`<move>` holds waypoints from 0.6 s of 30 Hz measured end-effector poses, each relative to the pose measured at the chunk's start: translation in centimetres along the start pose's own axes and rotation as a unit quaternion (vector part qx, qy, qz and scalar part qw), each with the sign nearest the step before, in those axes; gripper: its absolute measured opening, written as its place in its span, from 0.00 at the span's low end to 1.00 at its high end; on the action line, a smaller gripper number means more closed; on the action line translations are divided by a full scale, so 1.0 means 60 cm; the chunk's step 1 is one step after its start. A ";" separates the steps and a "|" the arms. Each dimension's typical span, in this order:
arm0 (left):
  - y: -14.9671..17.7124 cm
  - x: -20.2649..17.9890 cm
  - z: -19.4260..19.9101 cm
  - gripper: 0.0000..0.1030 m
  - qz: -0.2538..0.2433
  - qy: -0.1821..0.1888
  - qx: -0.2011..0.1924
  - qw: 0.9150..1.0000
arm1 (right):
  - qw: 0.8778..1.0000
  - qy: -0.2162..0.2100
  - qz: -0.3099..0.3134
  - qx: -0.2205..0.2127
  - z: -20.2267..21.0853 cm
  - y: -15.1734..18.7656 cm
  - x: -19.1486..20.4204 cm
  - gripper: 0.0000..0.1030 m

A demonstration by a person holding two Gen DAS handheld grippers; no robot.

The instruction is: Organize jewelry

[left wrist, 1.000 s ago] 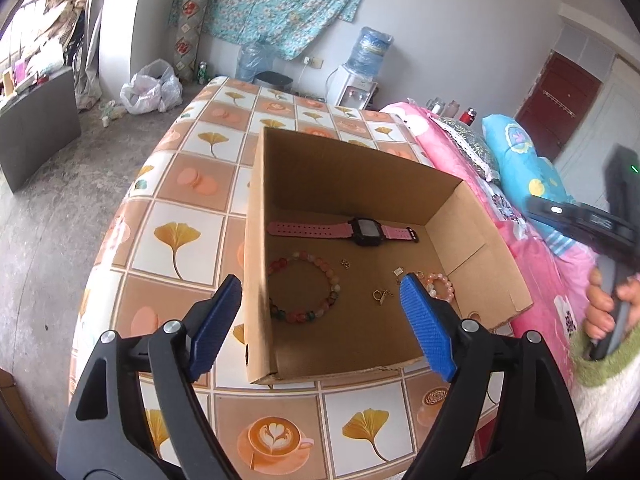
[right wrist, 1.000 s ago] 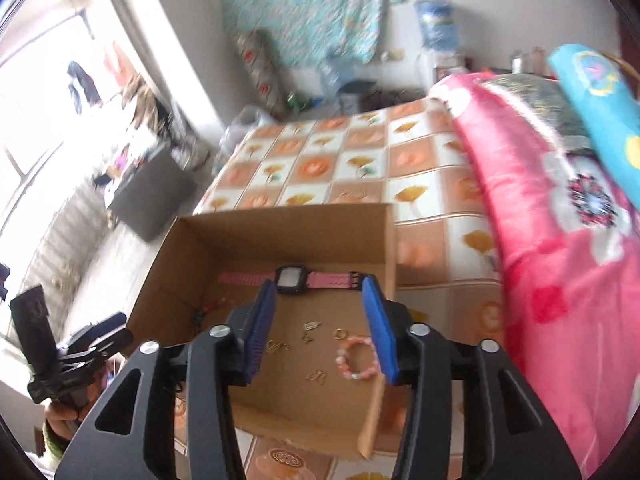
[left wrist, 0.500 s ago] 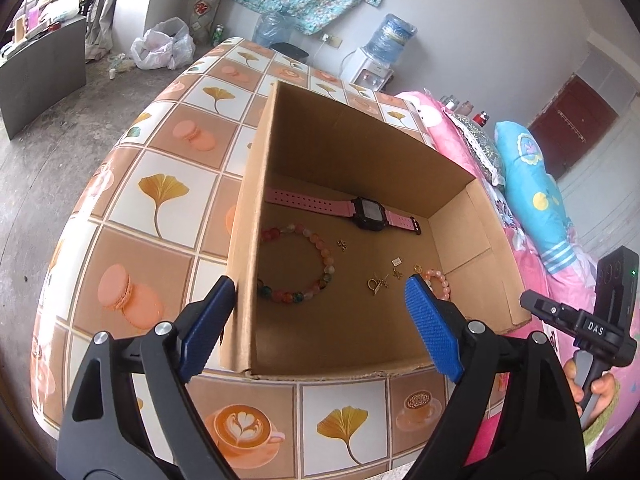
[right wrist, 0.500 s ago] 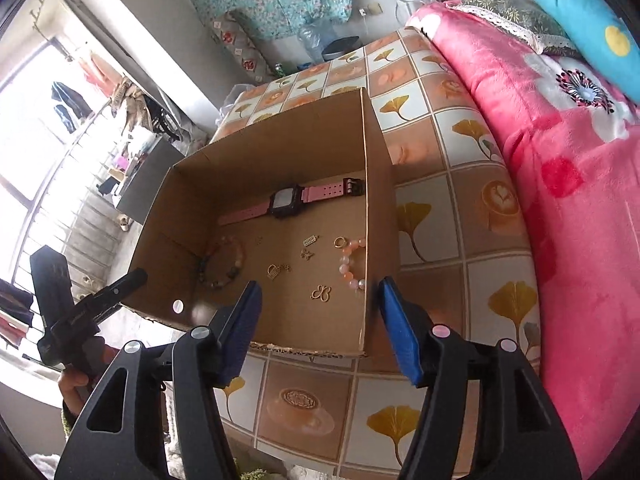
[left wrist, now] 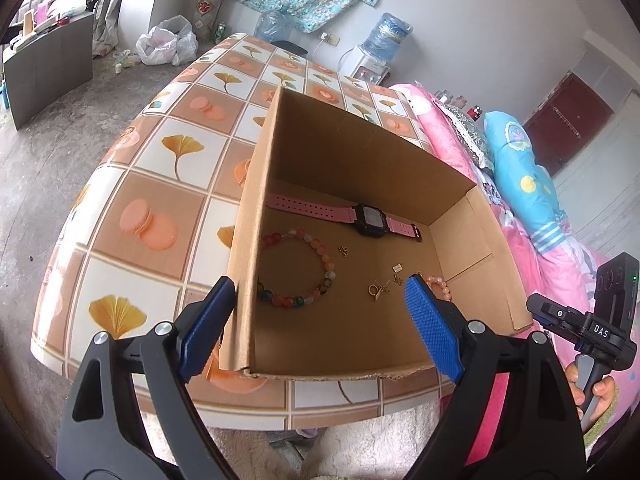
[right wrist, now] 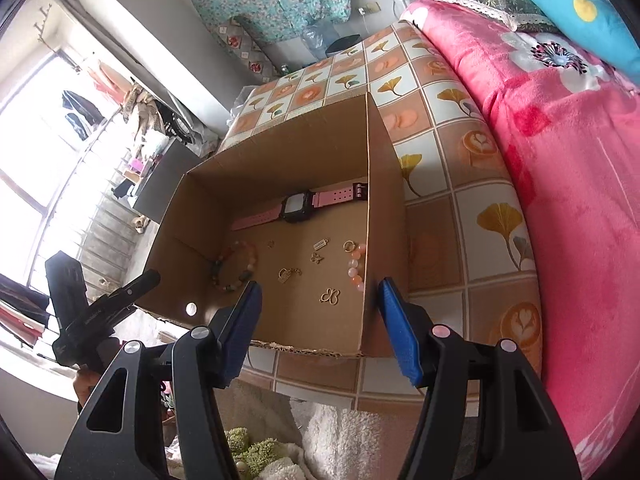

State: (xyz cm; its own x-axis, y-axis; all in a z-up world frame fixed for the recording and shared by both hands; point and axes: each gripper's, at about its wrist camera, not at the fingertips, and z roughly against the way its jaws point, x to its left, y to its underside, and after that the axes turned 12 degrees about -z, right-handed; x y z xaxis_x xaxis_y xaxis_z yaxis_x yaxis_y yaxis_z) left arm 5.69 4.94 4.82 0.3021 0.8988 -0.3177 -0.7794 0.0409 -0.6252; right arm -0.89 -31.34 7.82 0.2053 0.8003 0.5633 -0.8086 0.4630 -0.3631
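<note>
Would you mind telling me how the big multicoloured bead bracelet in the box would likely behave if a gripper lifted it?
The multicoloured bead bracelet would probably sag into a loop, being separate strung beads. The round, glossy beads might slip between fingers. It looks light.

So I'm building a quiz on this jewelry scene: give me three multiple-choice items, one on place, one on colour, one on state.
1. Where does the watch lie?
A. along the cardboard box's far wall
B. on the tablecloth
C. on the blanket

2. What colour is the watch strap?
A. green
B. pink
C. white

3. How is the left gripper?
A. shut on a bracelet
B. shut, empty
C. open, empty

Answers: 1 A, it lies against the back wall; 2 B, both strap halves are pink; 3 C, its pads stand wide apart, holding nothing.
</note>
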 end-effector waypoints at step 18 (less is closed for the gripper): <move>0.137 -0.080 0.133 0.92 -0.126 -0.122 -0.085 0.981 | 0.987 0.061 0.085 -0.121 0.097 0.143 0.003 0.88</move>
State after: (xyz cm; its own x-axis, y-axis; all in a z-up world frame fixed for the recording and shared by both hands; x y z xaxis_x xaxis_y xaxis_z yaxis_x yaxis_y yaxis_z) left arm -6.53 4.44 6.91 0.3168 0.9481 0.0283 -0.5877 0.2197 -0.7787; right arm -10.99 -29.46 9.15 0.1538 0.9076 0.3906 -0.6854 0.3827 -0.6195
